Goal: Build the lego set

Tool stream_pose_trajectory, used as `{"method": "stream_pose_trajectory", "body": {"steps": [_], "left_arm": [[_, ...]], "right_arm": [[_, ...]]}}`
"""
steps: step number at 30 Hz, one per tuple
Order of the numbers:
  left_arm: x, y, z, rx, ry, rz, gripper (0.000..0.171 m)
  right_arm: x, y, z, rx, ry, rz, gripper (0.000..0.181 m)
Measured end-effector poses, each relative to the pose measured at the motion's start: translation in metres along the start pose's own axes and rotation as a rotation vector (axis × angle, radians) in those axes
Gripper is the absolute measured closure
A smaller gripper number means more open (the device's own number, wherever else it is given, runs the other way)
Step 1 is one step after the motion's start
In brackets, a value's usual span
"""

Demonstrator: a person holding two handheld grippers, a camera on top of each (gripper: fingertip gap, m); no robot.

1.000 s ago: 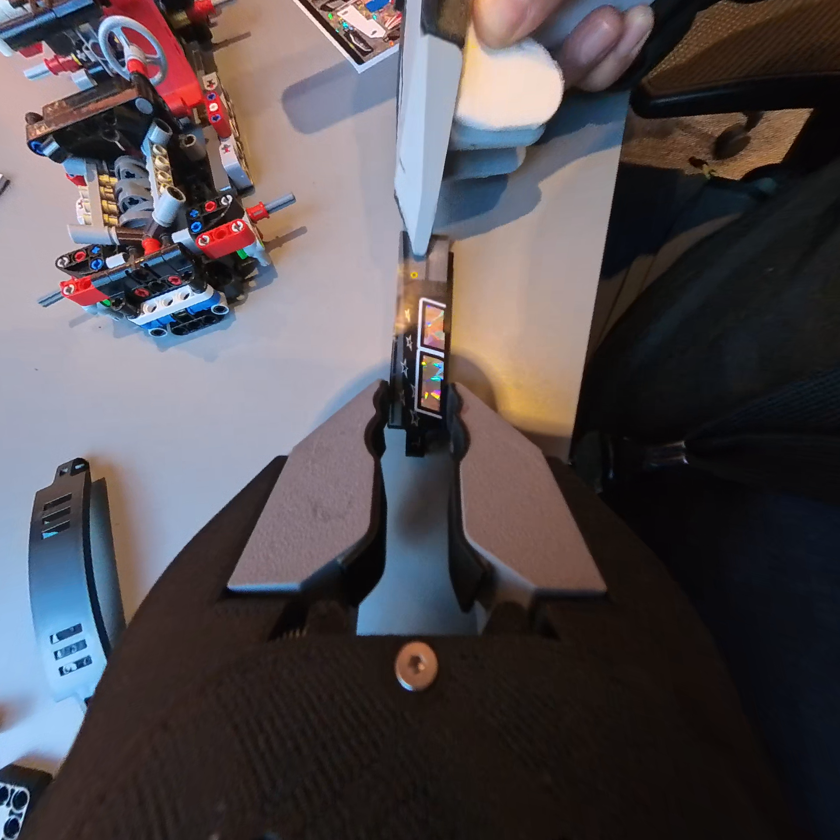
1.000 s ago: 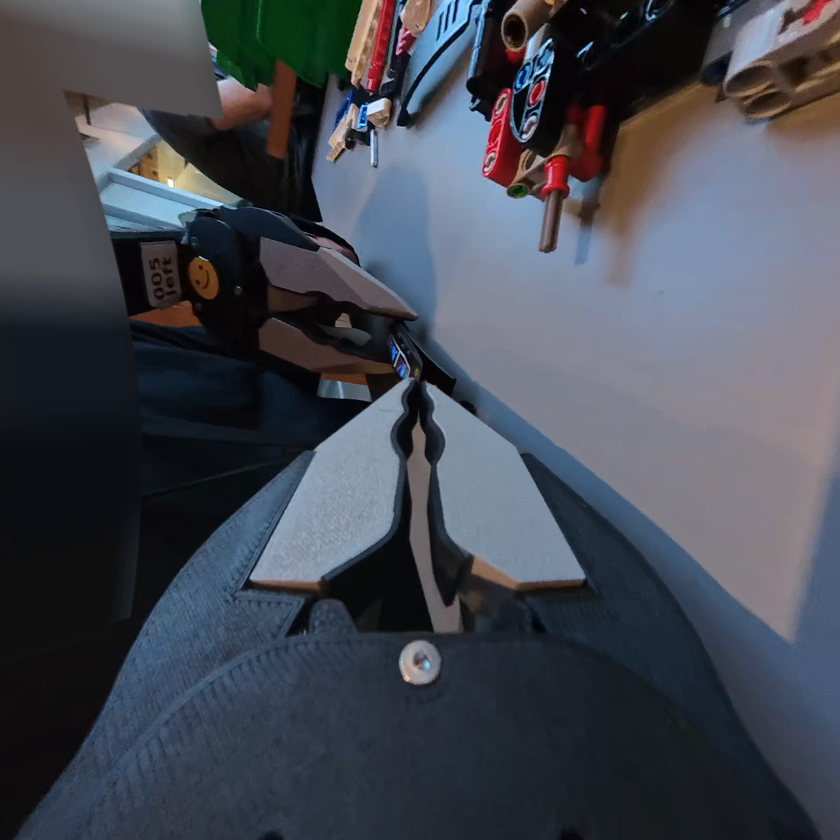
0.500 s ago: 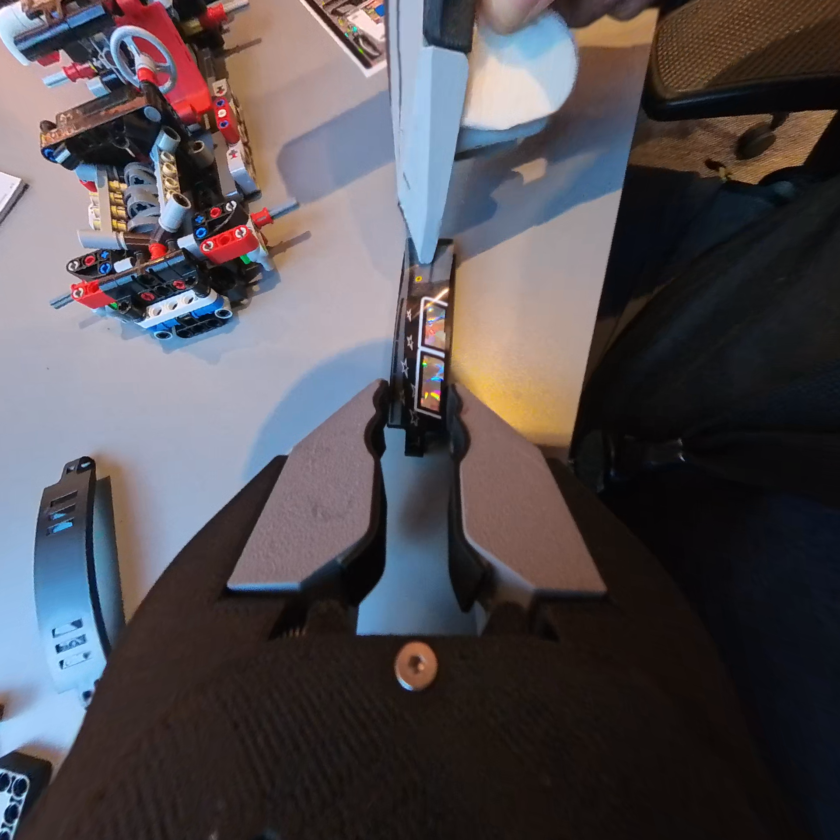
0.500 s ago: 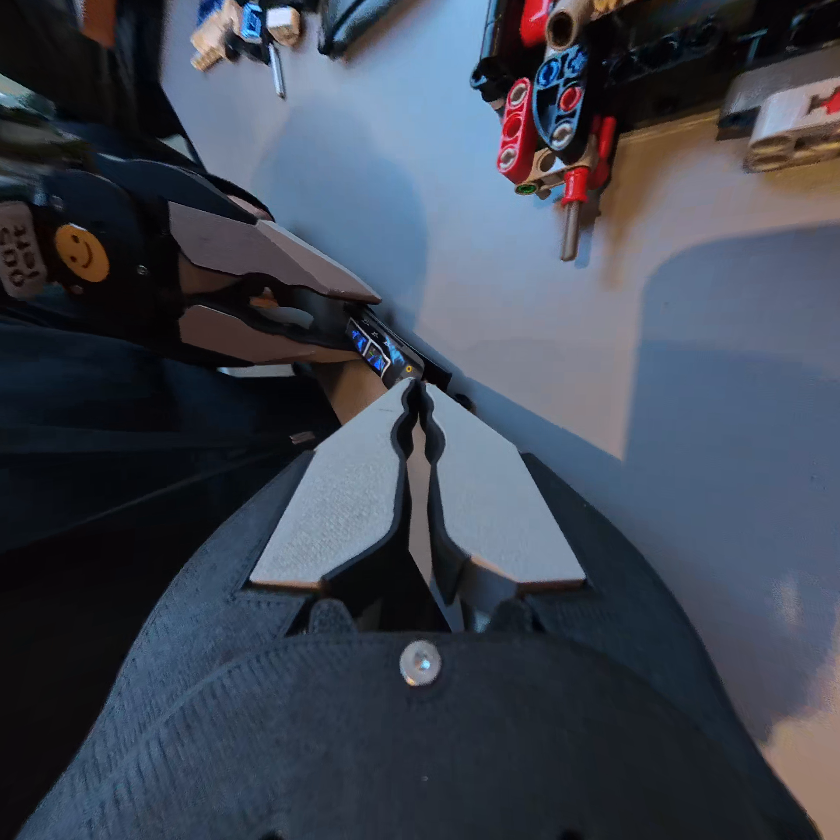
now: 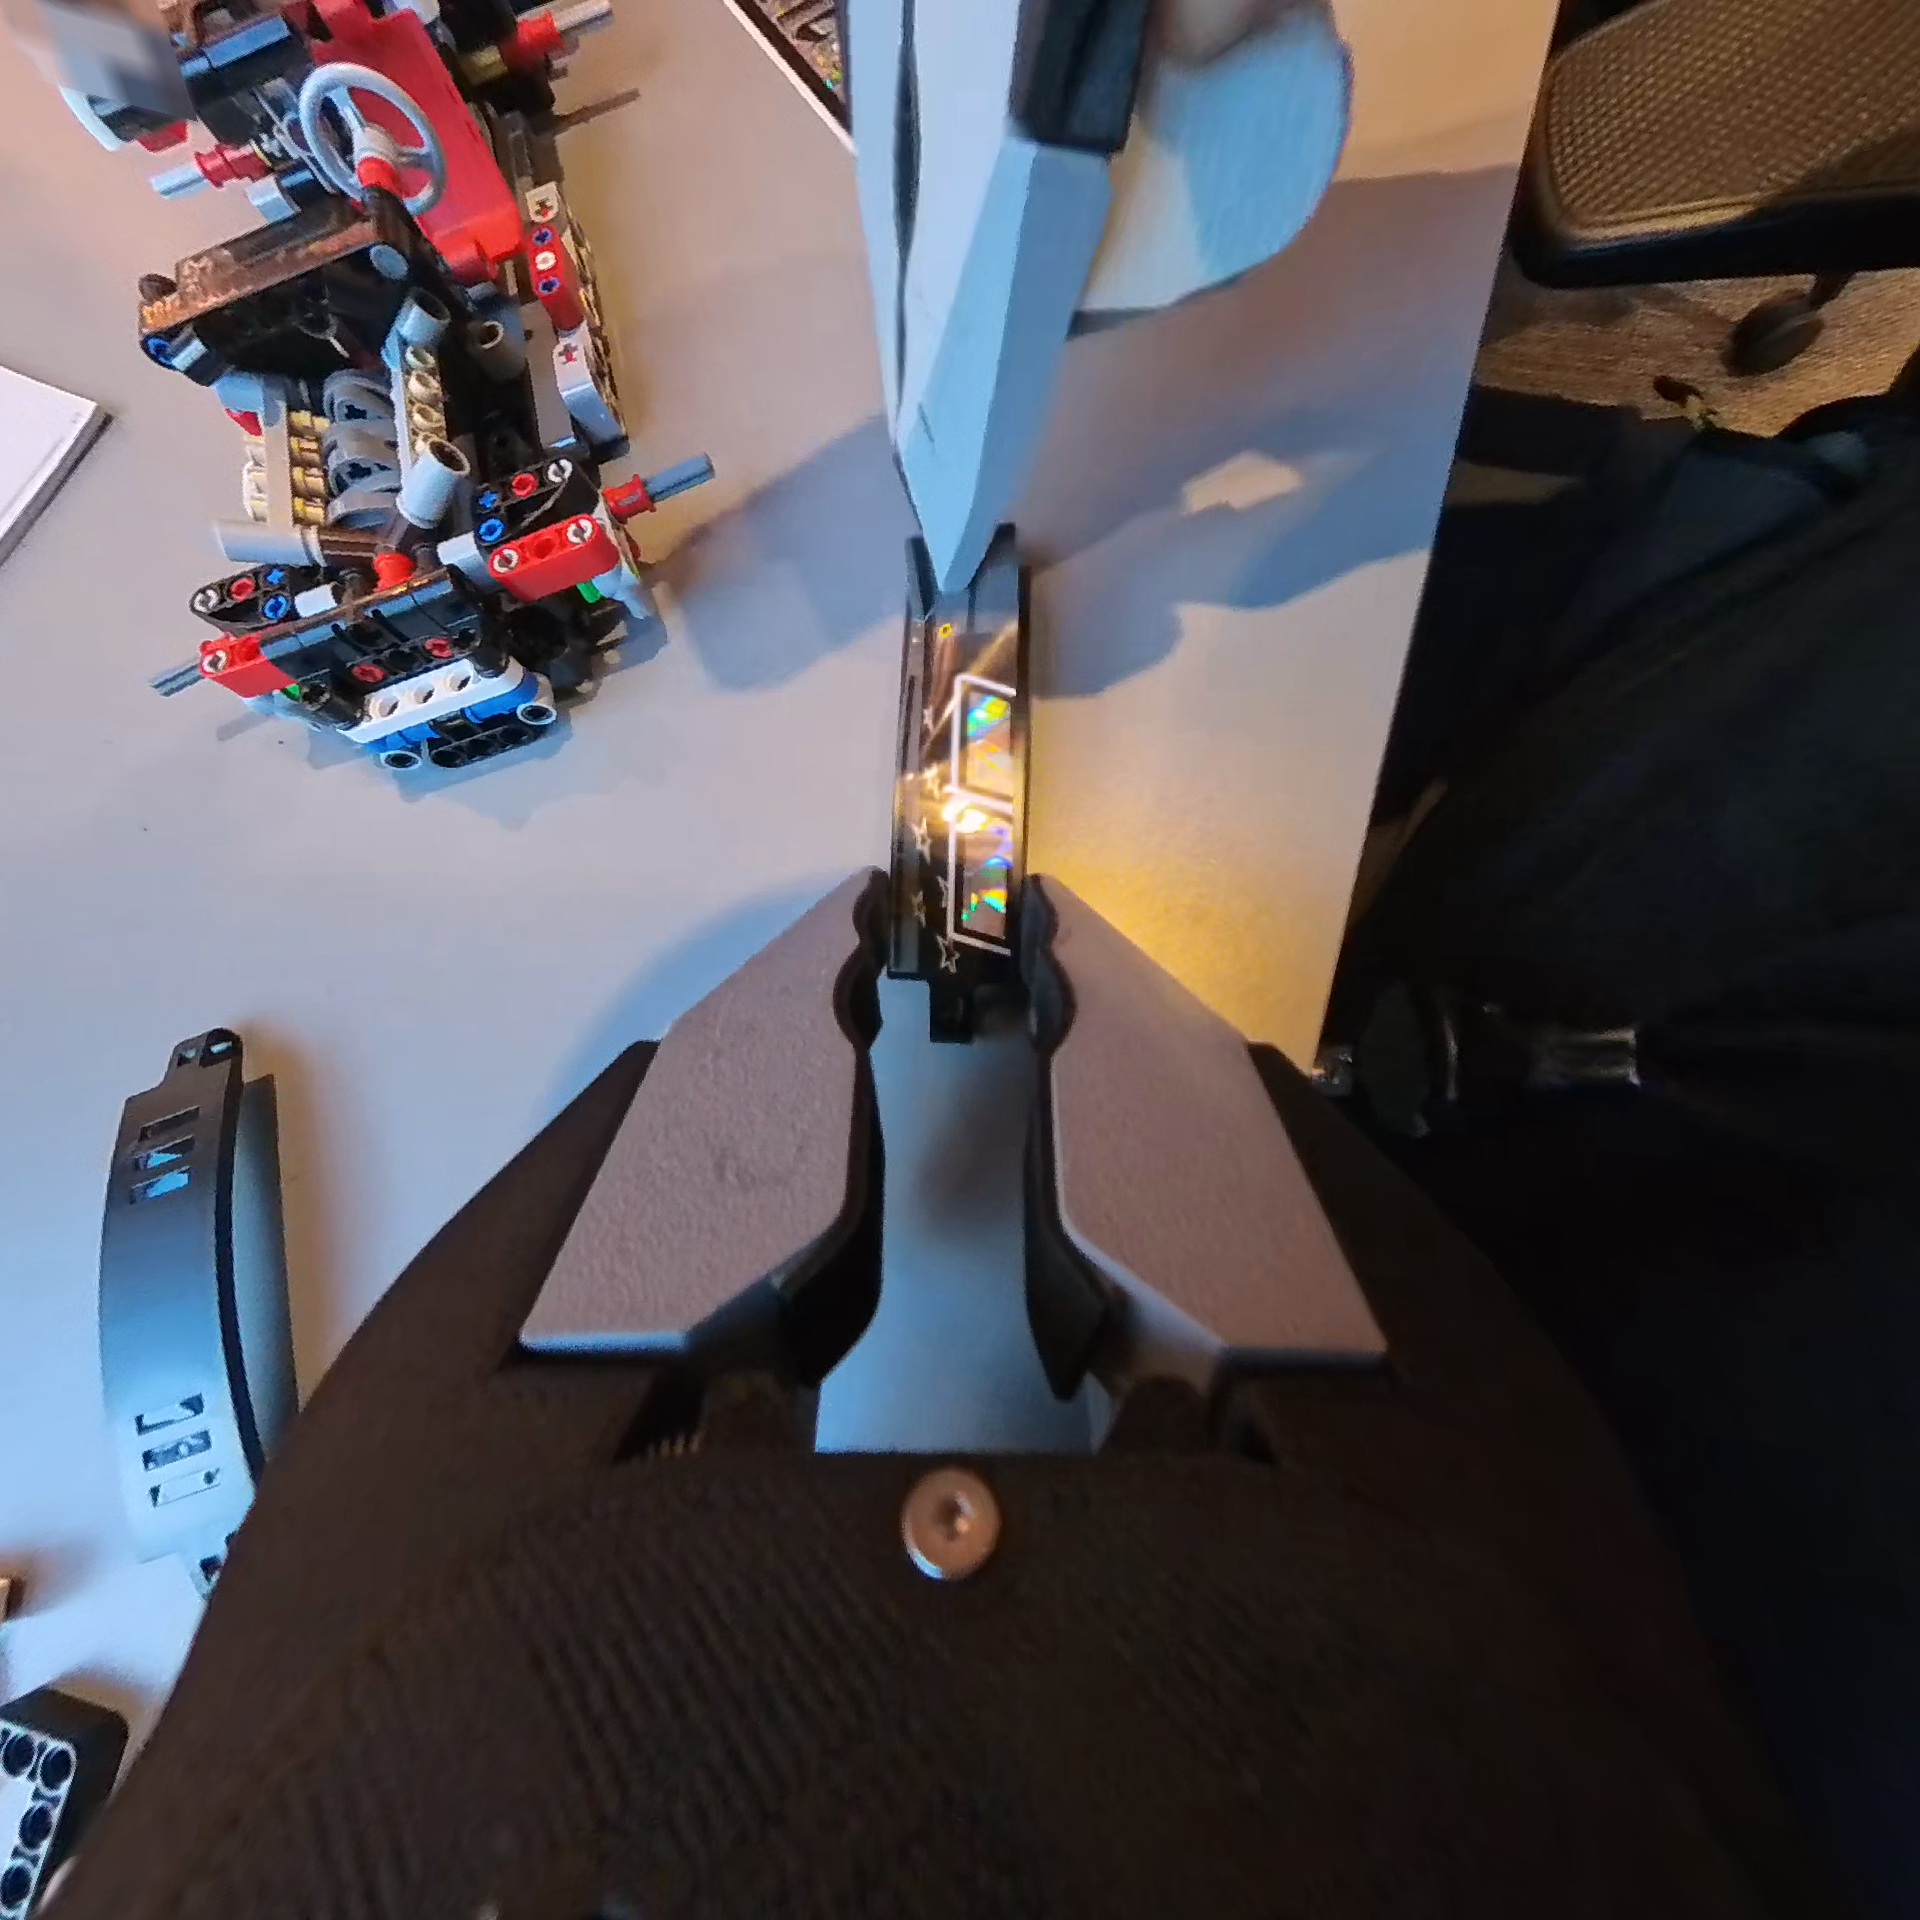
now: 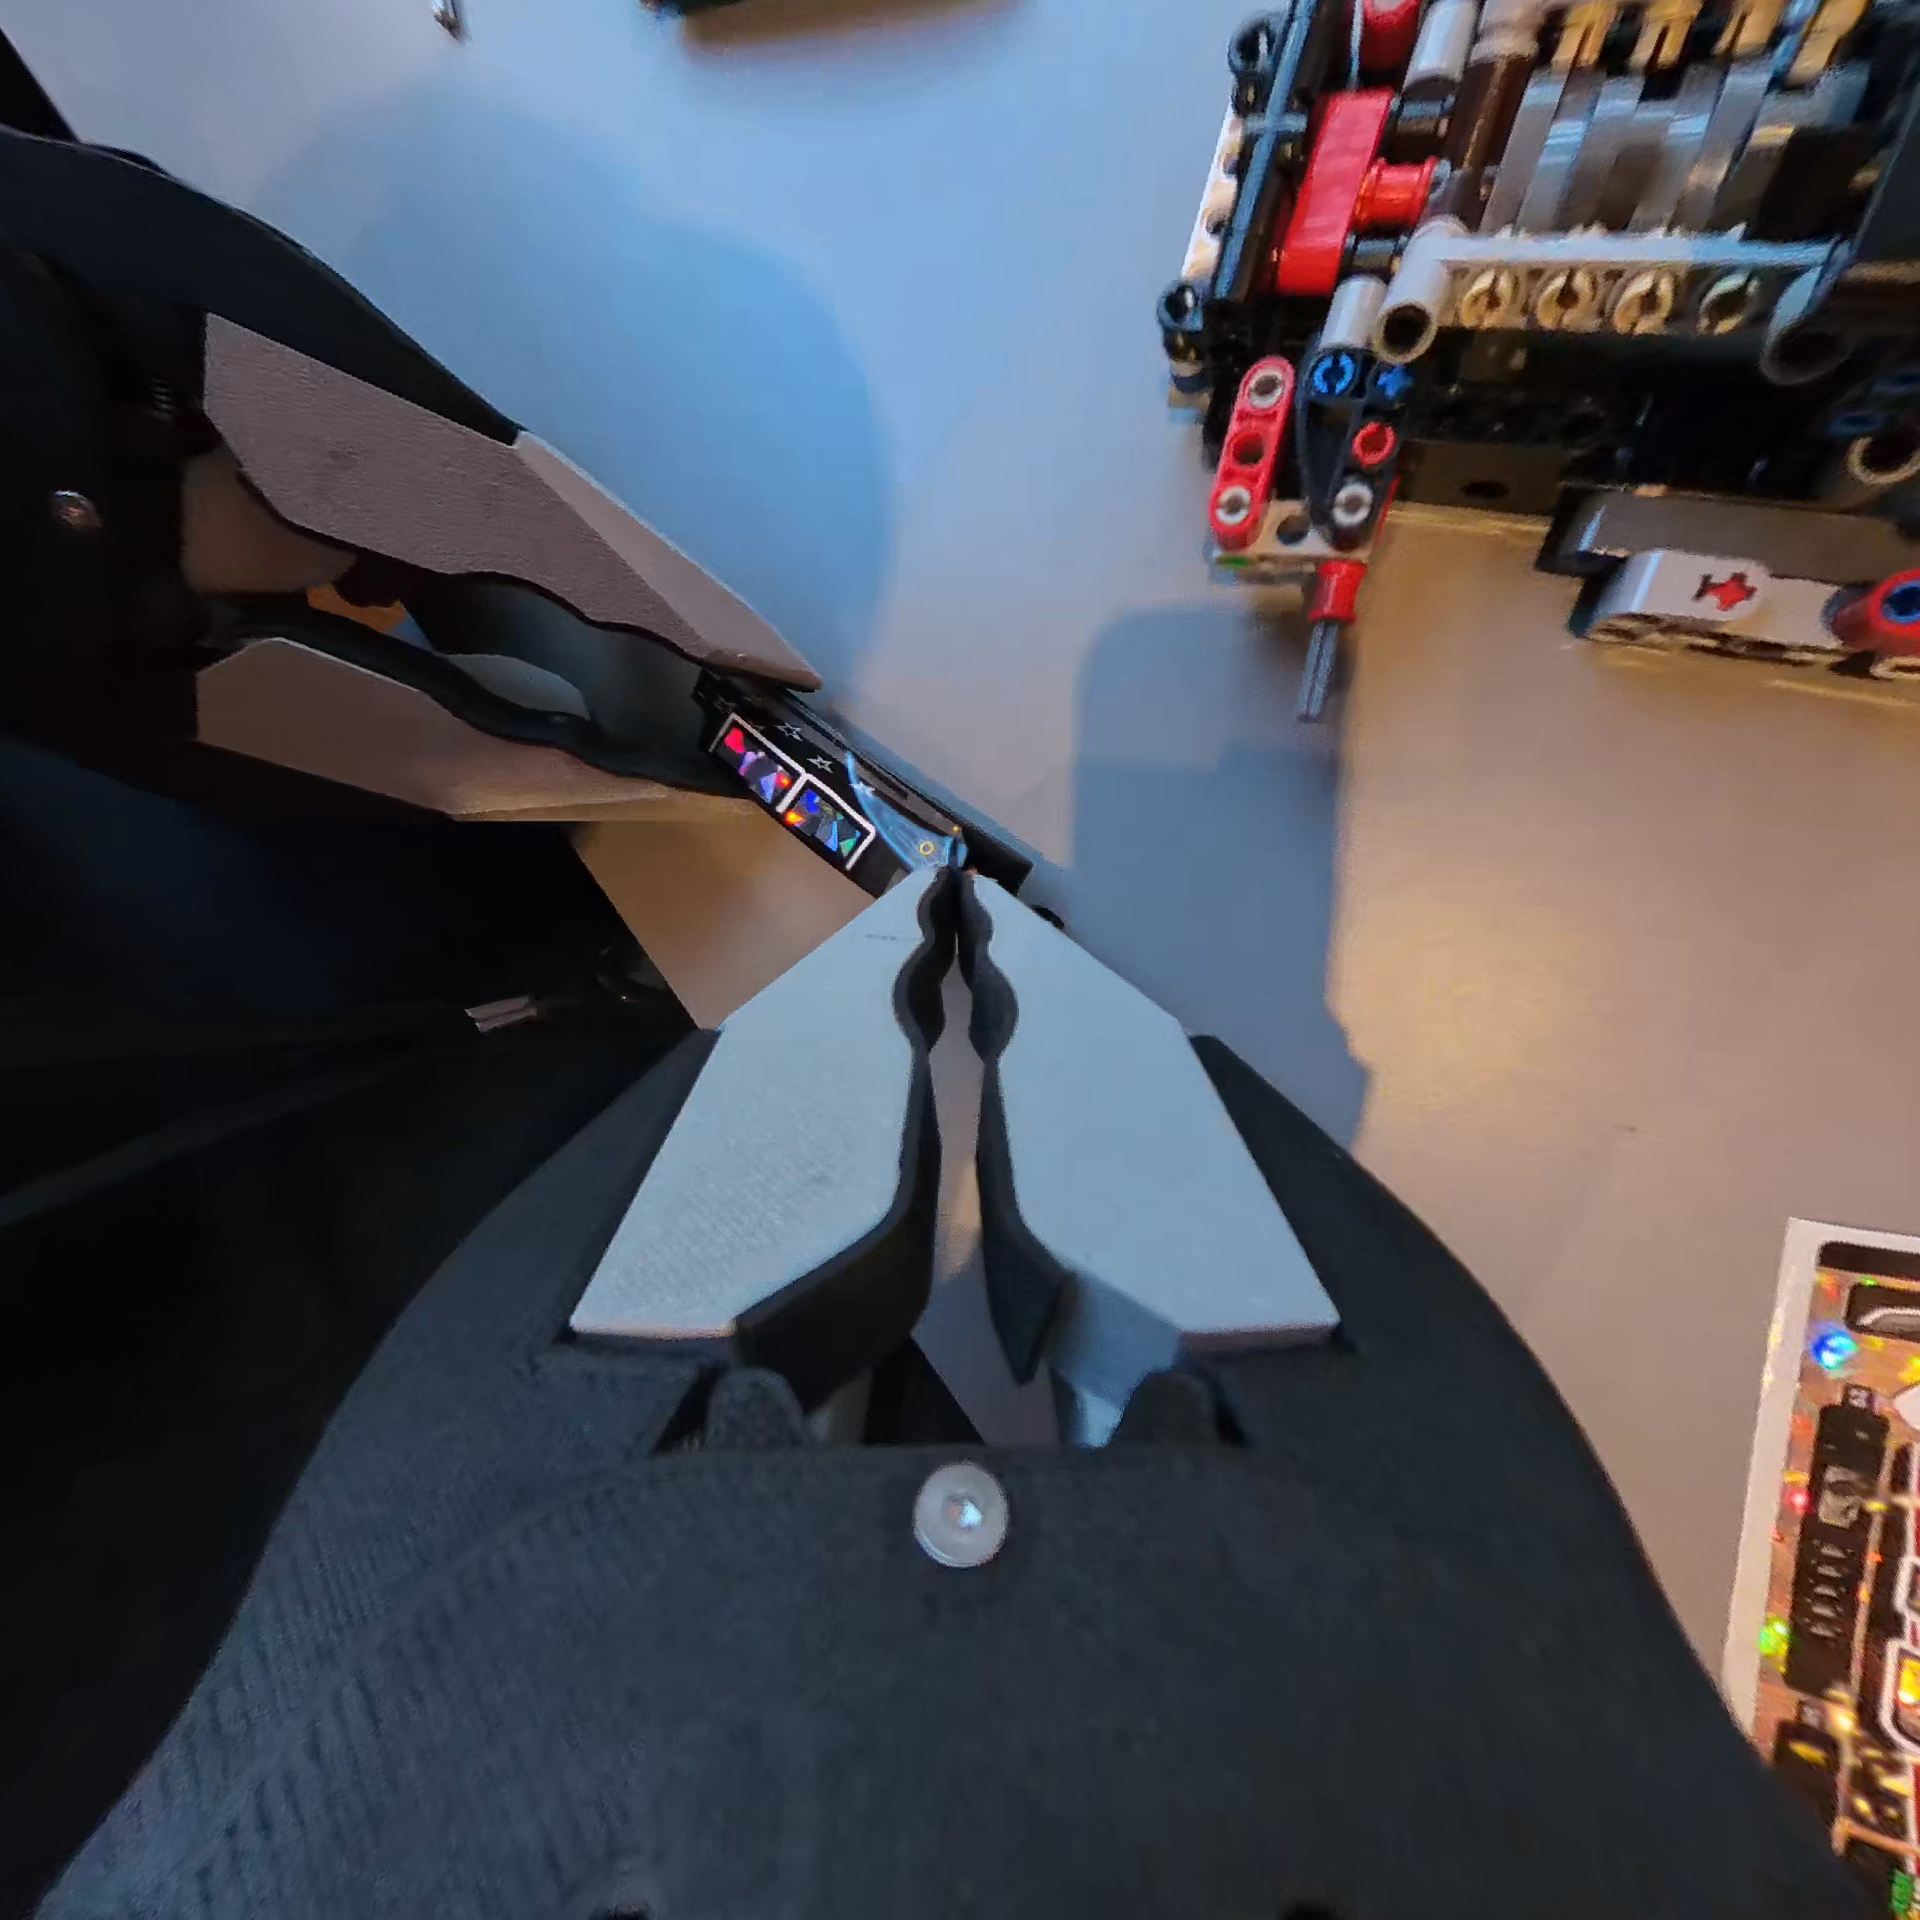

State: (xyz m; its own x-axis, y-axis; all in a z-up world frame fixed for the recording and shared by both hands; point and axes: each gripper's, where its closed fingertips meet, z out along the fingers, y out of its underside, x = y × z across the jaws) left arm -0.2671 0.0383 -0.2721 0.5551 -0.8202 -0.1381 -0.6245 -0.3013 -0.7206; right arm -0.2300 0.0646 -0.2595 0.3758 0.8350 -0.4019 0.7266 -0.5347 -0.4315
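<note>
My left gripper [image 5: 956,935] is shut on one end of a long black lego panel [image 5: 966,748] with shiny holographic stickers, holding it above the table near its right edge. My right gripper [image 6: 951,883] is shut, and its closed tips touch the panel's far end [image 6: 821,810]. It comes down from the top in the left wrist view [image 5: 961,551]. The left gripper also shows in the right wrist view [image 6: 769,727]. The half-built red, black and grey lego car [image 5: 395,436] stands on the grey table, also in the right wrist view [image 6: 1558,312].
A curved black panel [image 5: 177,1299] lies at the lower left and a black beam [image 5: 31,1787] at the bottom corner. A sticker sheet [image 6: 1839,1507] lies at the right. The table edge [image 5: 1403,727] runs close on the right, with a chair [image 5: 1714,135] beyond. My right fingertips sit around 6 centimeters from my left ones. The black beam [image 5: 31,1787] is about 20 centimeters from my left fingertips and 25 centimeters from my right.
The right gripper has turned and swung toward the car while its tips stay at the panel's far end; the sticker sheet has come into its view. The left gripper keeps hold and has barely moved.
</note>
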Motion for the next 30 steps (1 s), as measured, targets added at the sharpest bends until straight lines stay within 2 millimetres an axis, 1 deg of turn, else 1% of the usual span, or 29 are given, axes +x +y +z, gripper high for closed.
{"method": "stream_pose_trajectory", "body": {"steps": [4, 11, 14, 16, 20, 22, 24, 26, 30], "left_arm": [[-0.003, -0.004, -0.002, 0.032, 0.018, -0.05, 0.149], [-0.003, -0.007, 0.0, 0.035, 0.037, -0.083, 0.149], [-0.003, -0.007, 0.003, 0.025, 0.049, -0.1, 0.149], [-0.004, -0.007, 0.005, 0.02, 0.05, -0.108, 0.148], [-0.006, -0.008, 0.007, 0.015, 0.05, -0.119, 0.149], [-0.005, -0.008, 0.008, 0.009, 0.051, -0.118, 0.149], [-0.005, -0.007, 0.009, -0.004, 0.043, -0.107, 0.149], [-0.004, -0.006, 0.01, -0.01, 0.033, -0.094, 0.149], [-0.005, -0.006, 0.01, -0.009, 0.037, -0.1, 0.149]], "right_arm": [[-0.01, -0.012, -0.014, 0.097, -0.032, -0.039, 0.181], [-0.015, -0.018, -0.022, 0.261, -0.253, 0.093, 0.181], [-0.014, -0.018, -0.021, 0.302, -0.313, 0.127, 0.181], [-0.013, -0.019, -0.022, 0.329, -0.318, 0.117, 0.181], [-0.011, -0.02, -0.022, 0.343, -0.271, 0.079, 0.181], [-0.002, -0.015, -0.019, 0.322, -0.229, 0.1, 0.181], [0.007, -0.008, -0.011, 0.276, -0.228, 0.165, 0.181], [0.011, -0.005, -0.007, 0.264, -0.228, 0.191, 0.181], [0.013, -0.004, -0.005, 0.247, -0.181, 0.15, 0.181]]}}
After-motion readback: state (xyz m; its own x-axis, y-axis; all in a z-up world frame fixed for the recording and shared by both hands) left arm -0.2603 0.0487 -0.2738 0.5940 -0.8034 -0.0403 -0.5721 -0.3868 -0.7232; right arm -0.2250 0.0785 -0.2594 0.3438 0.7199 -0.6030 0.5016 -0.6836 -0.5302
